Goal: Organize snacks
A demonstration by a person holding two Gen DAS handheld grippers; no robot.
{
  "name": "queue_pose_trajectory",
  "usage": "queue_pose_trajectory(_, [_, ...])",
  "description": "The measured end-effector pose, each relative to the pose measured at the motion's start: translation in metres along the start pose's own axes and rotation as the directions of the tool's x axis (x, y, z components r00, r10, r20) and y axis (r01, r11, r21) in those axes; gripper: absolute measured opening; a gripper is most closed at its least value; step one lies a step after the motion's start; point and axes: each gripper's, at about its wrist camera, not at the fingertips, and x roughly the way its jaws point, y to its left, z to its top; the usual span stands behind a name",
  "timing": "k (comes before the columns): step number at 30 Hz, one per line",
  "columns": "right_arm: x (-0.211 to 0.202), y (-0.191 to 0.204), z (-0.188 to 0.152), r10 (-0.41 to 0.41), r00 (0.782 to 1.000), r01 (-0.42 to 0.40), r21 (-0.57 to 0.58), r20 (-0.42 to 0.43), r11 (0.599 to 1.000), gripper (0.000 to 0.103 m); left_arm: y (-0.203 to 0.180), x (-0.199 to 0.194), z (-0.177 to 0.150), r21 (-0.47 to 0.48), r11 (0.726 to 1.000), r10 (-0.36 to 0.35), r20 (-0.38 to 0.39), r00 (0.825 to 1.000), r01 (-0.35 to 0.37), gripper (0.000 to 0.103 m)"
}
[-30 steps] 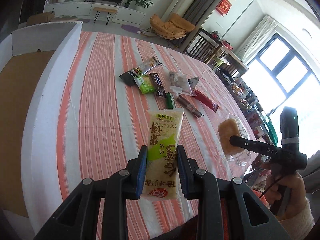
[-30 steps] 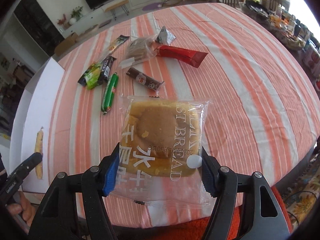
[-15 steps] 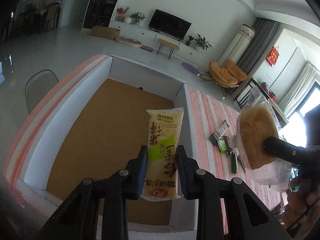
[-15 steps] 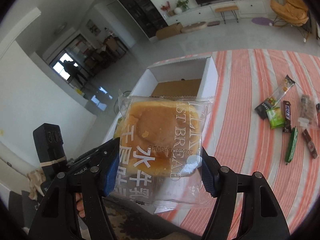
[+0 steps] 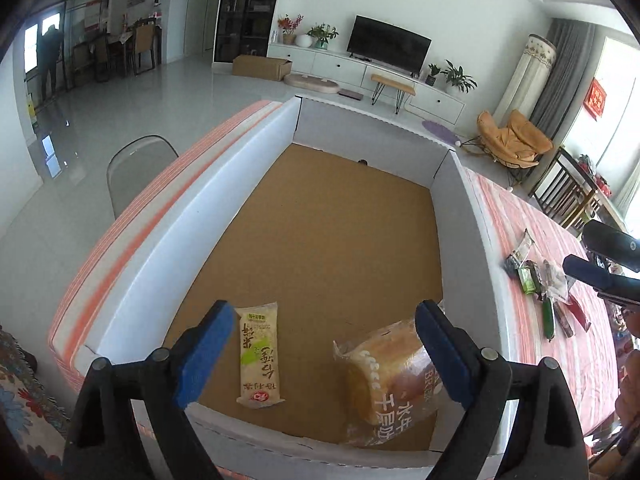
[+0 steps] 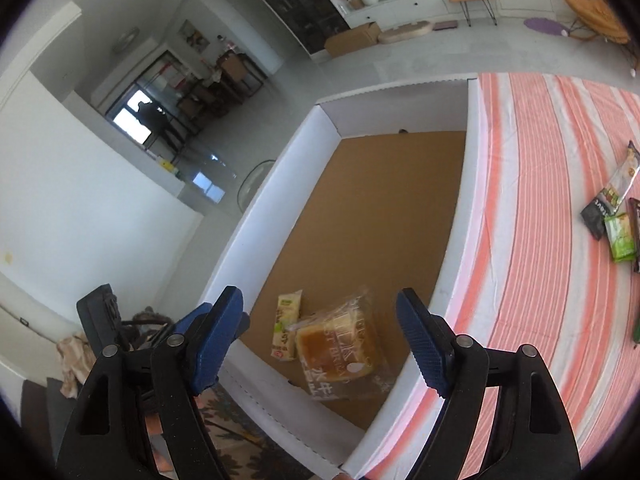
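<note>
A white box with a brown cardboard floor (image 5: 340,240) stands on the table's left end. A pale rice cracker packet (image 5: 260,356) lies flat on the floor near the front wall. The bagged toast bread (image 5: 392,380) rests beside it in the near right corner, tilted. My left gripper (image 5: 320,344) hovers above the box, its jaws opening, nothing pressed between the pads. My right gripper (image 6: 320,336) also hangs over the box, its jaws opening. The bread (image 6: 340,344) is slightly blurred below it, free of the pads, next to the cracker packet (image 6: 286,328).
Several more snack packets (image 6: 616,216) lie on the orange-striped tablecloth (image 6: 540,240) right of the box; they also show as snack packets (image 5: 536,280) beyond the right wall. A grey chair (image 5: 136,168) stands left of the table. The right gripper's fingers (image 5: 600,264) reach in from the right edge.
Both grippers swung left from the table to above the box. Each opened and let go: the cracker packet and the bread now lie on the box floor.
</note>
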Motion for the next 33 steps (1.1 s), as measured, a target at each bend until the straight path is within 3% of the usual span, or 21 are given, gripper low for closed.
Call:
queue_pose_trajectory(2, [-0.028, -0.023, 0.000, -0.074, 0.994, 0.074, 0.006, 0.076, 0.997, 0.082, -0.019, -0.001, 0.005, 0.009, 0.998, -0.061, 0.002, 0.998, 0.061, 0.091])
queue_pose_trajectory(4, [-0.060, -0.049, -0.010, -0.200, 0.968, 0.200, 0.013, 0.150, 0.980, 0.083, -0.049, -0.007, 0.006, 0.048, 0.989, -0.140, 0.011, 0.990, 0.140, 0.091])
queue_pose_trajectory(6, [-0.083, -0.084, -0.029, -0.369, 0.911, 0.364, 0.062, 0.182, 0.929, 0.084, -0.084, -0.015, 0.003, 0.111, 0.968, -0.227, 0.014, 0.974, 0.224, 0.092])
queue_pose_trajectory(9, [-0.104, -0.154, -0.072, -0.606, 0.786, 0.577, 0.206, 0.123, 0.790, 0.084, -0.145, -0.024, -0.006, 0.212, 0.903, -0.373, -0.037, 0.927, 0.373, 0.102])
queue_pose_trajectory(12, [-0.121, -0.218, -0.121, -0.728, 0.684, 0.676, 0.342, 0.037, 0.653, 0.084, -0.210, -0.013, -0.032, 0.264, 0.812, -0.485, -0.193, 0.853, 0.521, 0.103])
queue_pose_trajectory(14, [-0.133, -0.245, -0.148, -0.772, 0.636, 0.706, 0.406, -0.002, 0.581, 0.084, -0.254, 0.010, -0.054, 0.252, 0.783, -0.495, -0.301, 0.815, 0.568, 0.102])
queue_pose_trajectory(15, [-0.143, -0.254, -0.161, -0.780, 0.625, 0.705, 0.435, -0.009, 0.560, 0.084, -0.273, 0.025, -0.063, 0.252, 0.779, -0.487, -0.333, 0.807, 0.574, 0.102])
queue_pose_trajectory(16, [-0.152, -0.260, -0.173, -0.787, 0.617, 0.701, 0.460, -0.005, 0.546, 0.084, -0.288, 0.039, -0.073, 0.269, 0.785, -0.459, -0.351, 0.816, 0.558, 0.102])
queue_pose_trajectory(17, [-0.157, -0.259, -0.180, -0.802, 0.598, 0.698, 0.485, 0.012, 0.527, 0.083, -0.301, 0.052, -0.083, 0.301, 0.795, -0.418, -0.358, 0.835, 0.527, 0.102])
queue_pose_trajectory(20, [-0.164, -0.261, -0.177, -0.807, 0.590, 0.683, 0.507, 0.042, 0.526, 0.084, -0.325, 0.088, -0.100, 0.383, 0.814, -0.327, -0.318, 0.890, 0.436, 0.102])
queue_pose_trajectory(22, [-0.158, -0.264, -0.173, -0.813, 0.583, 0.705, 0.491, 0.011, 0.512, 0.085, -0.322, 0.109, -0.108, 0.411, 0.824, -0.285, -0.295, 0.912, 0.391, 0.102])
queue_pose_trajectory(24, [-0.154, -0.263, -0.171, -0.828, 0.560, 0.729, 0.473, 0.004, 0.495, 0.085, -0.318, 0.127, -0.107, 0.423, 0.840, -0.238, -0.274, 0.932, 0.339, 0.102])
queue_pose_trajectory(26, [-0.145, -0.268, -0.175, -0.843, 0.538, 0.754, 0.450, -0.004, 0.479, 0.087, -0.309, 0.142, -0.107, 0.424, 0.853, -0.207, -0.265, 0.942, 0.306, 0.102])
queue_pose_trajectory(33, [-0.143, -0.270, -0.179, -0.838, 0.546, 0.748, 0.448, 0.005, 0.490, 0.093, -0.313, 0.146, -0.118, 0.512, 0.828, -0.145, -0.198, 0.969, 0.228, 0.102])
